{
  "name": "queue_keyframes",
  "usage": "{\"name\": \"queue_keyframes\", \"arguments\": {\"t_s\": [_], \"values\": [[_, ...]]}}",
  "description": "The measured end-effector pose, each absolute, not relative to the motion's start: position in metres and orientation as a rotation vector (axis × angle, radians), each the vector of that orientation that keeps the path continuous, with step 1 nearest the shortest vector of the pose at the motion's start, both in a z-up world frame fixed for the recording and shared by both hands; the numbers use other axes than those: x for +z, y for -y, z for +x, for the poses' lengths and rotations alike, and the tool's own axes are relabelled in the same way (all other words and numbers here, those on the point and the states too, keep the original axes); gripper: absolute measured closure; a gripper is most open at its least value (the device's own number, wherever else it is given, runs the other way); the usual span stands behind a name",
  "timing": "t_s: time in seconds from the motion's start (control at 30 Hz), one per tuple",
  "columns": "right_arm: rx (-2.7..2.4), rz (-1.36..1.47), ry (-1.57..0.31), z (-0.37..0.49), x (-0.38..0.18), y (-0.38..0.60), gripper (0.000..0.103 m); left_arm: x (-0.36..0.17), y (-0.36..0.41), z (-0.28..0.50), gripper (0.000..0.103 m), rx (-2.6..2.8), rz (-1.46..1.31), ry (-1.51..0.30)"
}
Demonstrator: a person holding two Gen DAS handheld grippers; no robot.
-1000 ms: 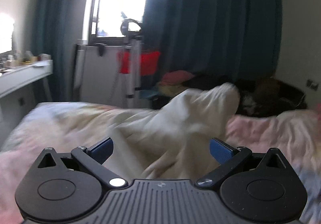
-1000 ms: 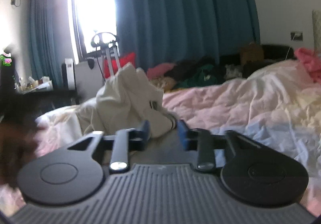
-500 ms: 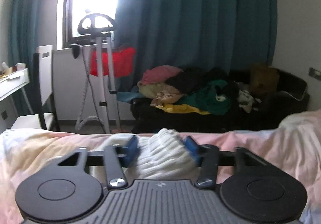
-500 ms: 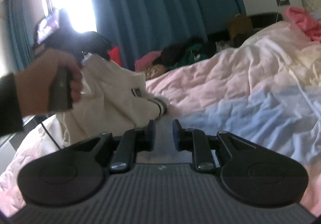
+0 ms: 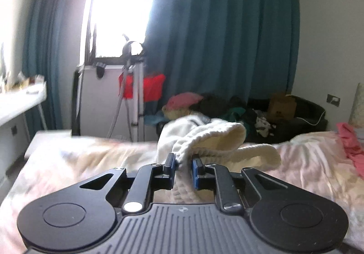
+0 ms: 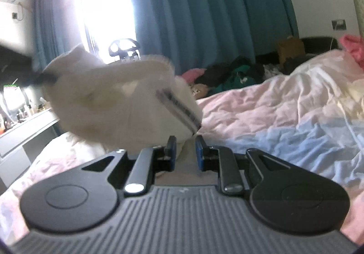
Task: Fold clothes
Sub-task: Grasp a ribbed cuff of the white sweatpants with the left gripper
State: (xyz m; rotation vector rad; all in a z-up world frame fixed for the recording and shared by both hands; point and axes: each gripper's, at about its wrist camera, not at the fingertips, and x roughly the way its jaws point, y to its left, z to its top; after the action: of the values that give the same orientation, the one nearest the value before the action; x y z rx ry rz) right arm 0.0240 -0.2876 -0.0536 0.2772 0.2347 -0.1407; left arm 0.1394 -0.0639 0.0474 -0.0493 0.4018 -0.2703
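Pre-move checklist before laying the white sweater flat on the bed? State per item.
1. Left gripper clamped on the sweater's ribbed hem: ok.
2. Right gripper holding cloth: cannot tell; jaws nearly shut with white fabric at their tips, but the view is blurred.
3. Sweater lifted off the bed: ok, most of it hangs in the air.
4. Sweater spread between the two grippers: not ok, it is bunched.
5. Landing spot on the quilt beside the pink garment: ok, open quilt shows.
6. Striped cuff free, not tucked inside: ok.
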Motion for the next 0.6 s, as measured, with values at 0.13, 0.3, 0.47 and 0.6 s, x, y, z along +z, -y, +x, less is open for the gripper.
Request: {"name": "queue_keyframes", "arguments": {"t_s": [0.13,0.3,0.47,0.6], "values": [[-0.135,0.23,-0.229,-0.001,-0.039,0.27,0.081,0.025,0.008,0.092,0.09,-0.251,-0.044,-0.464],[-0.128,0.238,-0.274,-0.016,-0.04,0.257,0.081,-0.031,-0.049,0.083,0.097,-0.233,-0.032,-0.648],[-0.124,0.249,-0.35,-0.008,-0.052,0.249,0.081,-0.051,-0.067,0.082,0.095,-0.223,-0.049,-0.675],[-0.125,0.291,-0.4,0.003,-0.062,0.25,0.081,-0.052,-0.046,0.077,0.082,-0.26,0.041,-0.632]]}}
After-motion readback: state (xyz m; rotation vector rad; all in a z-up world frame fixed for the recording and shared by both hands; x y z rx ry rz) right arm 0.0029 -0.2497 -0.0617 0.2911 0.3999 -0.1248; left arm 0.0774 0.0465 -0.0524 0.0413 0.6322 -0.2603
